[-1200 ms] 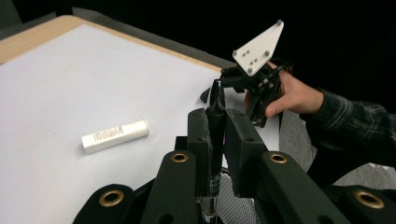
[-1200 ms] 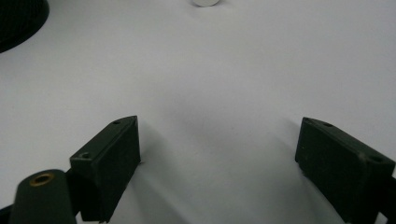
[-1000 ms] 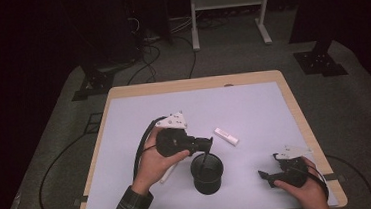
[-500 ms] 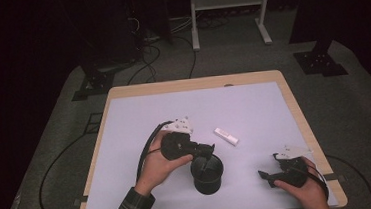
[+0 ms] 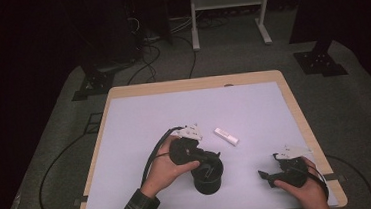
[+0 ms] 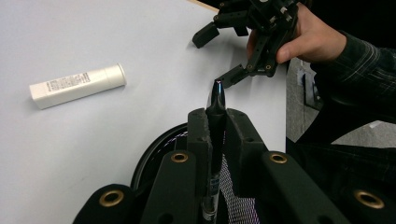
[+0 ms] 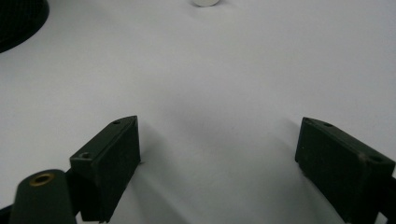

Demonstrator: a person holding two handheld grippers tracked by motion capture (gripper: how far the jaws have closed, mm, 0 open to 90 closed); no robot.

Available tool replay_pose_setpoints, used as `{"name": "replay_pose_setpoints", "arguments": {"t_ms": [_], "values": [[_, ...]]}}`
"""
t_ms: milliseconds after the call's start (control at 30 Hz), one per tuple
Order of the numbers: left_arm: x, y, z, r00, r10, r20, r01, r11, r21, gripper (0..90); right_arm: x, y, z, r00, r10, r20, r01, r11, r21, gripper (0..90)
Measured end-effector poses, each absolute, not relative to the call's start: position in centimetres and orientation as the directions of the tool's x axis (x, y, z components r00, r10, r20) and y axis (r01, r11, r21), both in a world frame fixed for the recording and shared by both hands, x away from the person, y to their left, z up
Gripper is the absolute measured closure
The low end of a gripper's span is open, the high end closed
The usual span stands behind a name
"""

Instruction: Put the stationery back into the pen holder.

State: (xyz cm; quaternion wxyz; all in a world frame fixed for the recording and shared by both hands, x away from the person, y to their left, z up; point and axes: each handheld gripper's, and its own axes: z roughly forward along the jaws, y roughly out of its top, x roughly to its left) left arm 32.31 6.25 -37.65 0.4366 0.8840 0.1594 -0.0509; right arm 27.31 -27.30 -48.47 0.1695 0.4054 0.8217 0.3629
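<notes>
Left gripper point(image 6: 217, 123): its two black jaws are closed tight on a black pen, one jaw on each side of the barrel.
Black pen point(image 6: 216, 100): it stands between the jaws, its shiny tip pointing away from the camera; the lower part goes down into the mesh cup.
Mesh cup point(image 5: 207, 175): black, round, standing on the table just under the left gripper point(image 5: 209, 159); in the left gripper view only a part of its rim point(image 6: 154, 149) is seen.
Left hand point(image 5: 165, 165): it holds the gripper body just left of the cup; the sleeve has a check pattern.
White tube point(image 5: 226, 136): it lies flat on the table, behind the cup and a little to its right, apart from it.
Right gripper point(image 5: 271, 173): it is right of the cup, well apart, low over the table near the front edge; the jaws stand wide apart with nothing between them.
Right hand point(image 5: 305, 188): it holds that gripper from behind.
Table point(image 5: 140, 123): pale surface with wooden edge.
</notes>
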Motion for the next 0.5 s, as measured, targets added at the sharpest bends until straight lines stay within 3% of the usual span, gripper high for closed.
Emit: {"name": "replay_pose_setpoints", "arguments": {"t_ms": [400,500], "values": [[32.13,5.78,-37.87,0.951,0.24,-0.196,0.302,-0.578,0.758,79.9,27.31,-27.31,-48.46,-0.614,0.789,0.015,0.543,0.409,0.734,12.8],[32.18,6.0,-37.78,0.951,0.25,-0.184,0.299,-0.581,0.757,73.8,27.31,-27.31,-48.47,-0.614,0.789,0.015,0.543,0.409,0.734,12.8]]}}
